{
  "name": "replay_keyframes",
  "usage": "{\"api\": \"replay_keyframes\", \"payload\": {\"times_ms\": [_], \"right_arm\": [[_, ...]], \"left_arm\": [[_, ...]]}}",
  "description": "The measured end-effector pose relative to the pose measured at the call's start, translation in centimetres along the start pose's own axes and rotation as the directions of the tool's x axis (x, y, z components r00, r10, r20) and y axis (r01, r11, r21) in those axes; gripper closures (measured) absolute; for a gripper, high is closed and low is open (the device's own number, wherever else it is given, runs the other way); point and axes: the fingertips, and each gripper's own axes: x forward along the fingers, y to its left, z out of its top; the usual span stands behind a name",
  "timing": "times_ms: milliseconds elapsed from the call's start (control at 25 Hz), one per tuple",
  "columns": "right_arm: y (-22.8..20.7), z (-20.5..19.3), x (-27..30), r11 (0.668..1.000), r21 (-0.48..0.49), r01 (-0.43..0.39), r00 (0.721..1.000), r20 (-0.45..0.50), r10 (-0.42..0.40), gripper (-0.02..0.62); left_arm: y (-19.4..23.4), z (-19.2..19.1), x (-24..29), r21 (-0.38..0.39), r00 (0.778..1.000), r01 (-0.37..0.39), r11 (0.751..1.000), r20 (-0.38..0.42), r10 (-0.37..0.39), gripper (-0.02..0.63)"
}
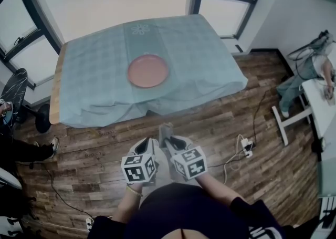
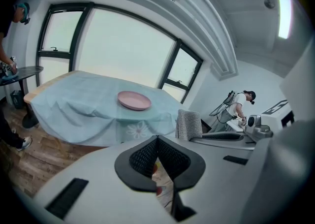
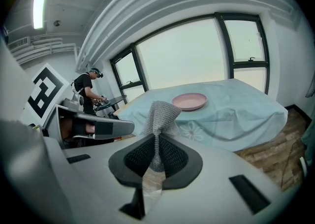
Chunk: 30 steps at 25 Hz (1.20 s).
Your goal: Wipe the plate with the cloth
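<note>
A pink plate [image 1: 148,71] lies in the middle of a table draped with a light blue cloth cover [image 1: 94,75]; it also shows in the left gripper view [image 2: 134,100] and the right gripper view [image 3: 189,101]. My right gripper [image 1: 167,134] is shut on a grey knitted cloth [image 3: 160,115], which sticks up past its jaws [image 1: 166,129]. My left gripper [image 1: 150,142] is shut with nothing between its jaws [image 2: 157,156]. Both grippers hang side by side over the wooden floor, short of the table's near edge. The grey cloth shows to the right in the left gripper view [image 2: 189,125].
A white desk [image 1: 317,101] with a person working at it stands at the right. Cables and a power strip [image 1: 245,147] lie on the floor to the right. A small round black table [image 1: 14,90] and another person's legs are at the left. Windows line the far wall.
</note>
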Motion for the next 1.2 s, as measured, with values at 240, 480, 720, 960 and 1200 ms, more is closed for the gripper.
{"api": "replay_keyframes", "payload": {"times_ms": [240,480,720,960,1200], "right_arm": [[-1.7,2.9,3.5,1.000,0.005,0.010,1.000,-0.018,-0.010,0.563],[-3.3,6.6,7.4,1.000,-0.005,0.013,1.000,-0.024,-0.013,0.563],[-4.9,9.8,11.7,1.000,-0.008,0.022,0.999,-0.025,-0.023,0.563],[-6.6,12.9,15.2,1.000,0.002,0.031,0.999,-0.034,-0.031,0.563],[-8.2,15.5,18.3,0.999,0.018,0.050,0.998,-0.035,-0.050,0.563]], "left_arm": [[2.4,2.7,3.1,0.006,1.000,0.004,1.000,-0.016,-0.003,0.592],[5.0,6.9,6.2,0.003,1.000,-0.002,1.000,-0.014,0.002,0.592],[7.7,10.4,9.2,-0.001,1.000,-0.005,1.000,-0.025,0.005,0.592],[9.9,13.1,12.3,-0.018,0.999,0.009,1.000,-0.052,-0.010,0.592],[12.0,15.3,15.5,0.006,0.996,0.022,1.000,-0.091,-0.021,0.592]]}}
